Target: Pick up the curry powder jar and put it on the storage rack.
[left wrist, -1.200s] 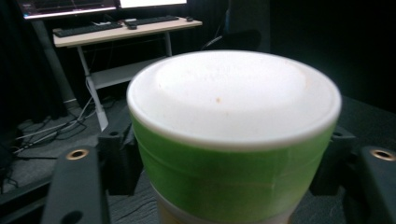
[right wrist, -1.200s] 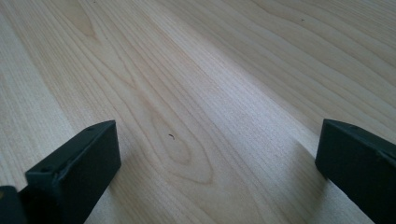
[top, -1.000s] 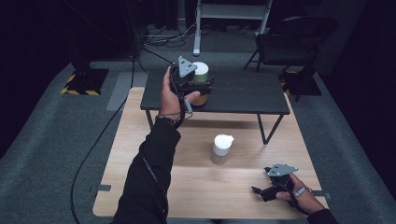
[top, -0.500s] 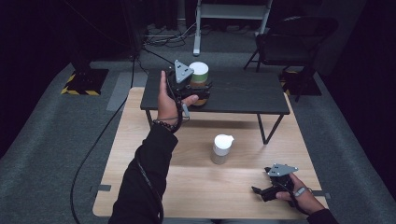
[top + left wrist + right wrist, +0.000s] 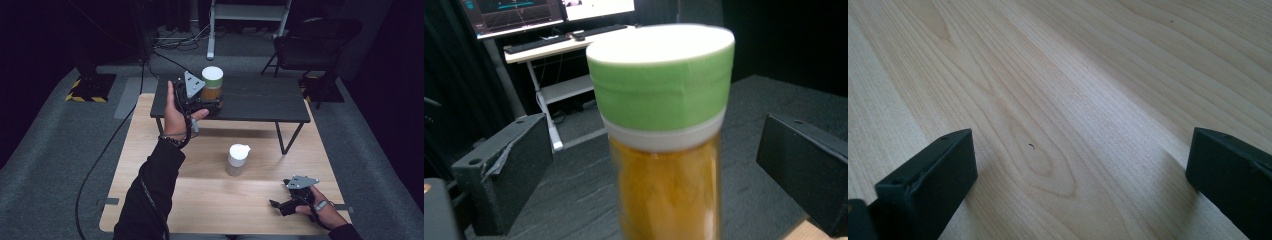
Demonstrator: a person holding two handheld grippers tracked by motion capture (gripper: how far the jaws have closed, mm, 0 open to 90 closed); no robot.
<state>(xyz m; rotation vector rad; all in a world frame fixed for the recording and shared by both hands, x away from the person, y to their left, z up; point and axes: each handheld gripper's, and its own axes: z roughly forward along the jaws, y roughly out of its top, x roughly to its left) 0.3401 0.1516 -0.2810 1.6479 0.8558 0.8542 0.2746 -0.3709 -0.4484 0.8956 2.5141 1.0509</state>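
Observation:
An amber jar (image 5: 212, 85) with a white lid wrapped in green tape (image 5: 664, 90) stands upright on the left part of a low black table (image 5: 260, 102). My left gripper (image 5: 210, 102) reaches in level from the jar's left. Its jaws have just been opening. The jar stands between the two pads (image 5: 504, 170), with a gap on each side. My right gripper (image 5: 280, 205) rests on the pale wooden table (image 5: 200, 200) at the near right. It is open, and its fingers (image 5: 923, 185) have just bare wood grain between them.
A white-lidded pale jar (image 5: 237, 159) stands upright mid-table on the wood, just in front of the black table. A dark chair (image 5: 320, 40) and a white stand (image 5: 215, 30) sit behind. A black cable (image 5: 100, 160) runs along the floor at left.
The left gripper's jaws have come off the jar's sides, and the hand has eased slightly back towards the near side. The jar stays upright in place. The right hand has not moved.

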